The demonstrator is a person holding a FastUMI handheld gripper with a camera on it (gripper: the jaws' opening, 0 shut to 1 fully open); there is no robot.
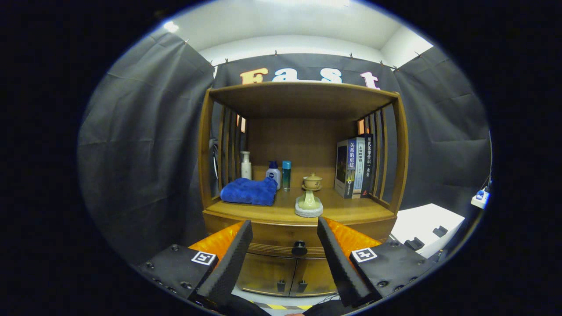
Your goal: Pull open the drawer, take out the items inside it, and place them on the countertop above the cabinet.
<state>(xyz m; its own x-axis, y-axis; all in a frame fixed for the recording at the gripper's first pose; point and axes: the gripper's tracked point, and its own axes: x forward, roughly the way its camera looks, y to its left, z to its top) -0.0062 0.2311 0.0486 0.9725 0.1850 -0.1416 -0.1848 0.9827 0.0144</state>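
Observation:
A wooden cabinet [303, 153] stands ahead of me with an open shelf over a drawer. The drawer front [281, 235] is pushed in flush, and its dark round knob [299, 248] sits between my fingers, some way beyond them. My gripper [284, 230] is open with nothing between its fingertips. The countertop [351, 210] above the drawer carries a folded blue cloth [249, 192], a white pump bottle [246, 166], a small white and blue bottle [273, 173], a slim teal bottle [286, 174], a pale ceramic teaware piece [310, 195] and several upright books [355, 166].
Two lower cabinet doors [287, 274] with small dark handles sit under the drawer. A white box-like surface [426, 226] stands to the right of the cabinet, with a power strip [480, 197] beyond it. Black cloth walls surround the cabinet.

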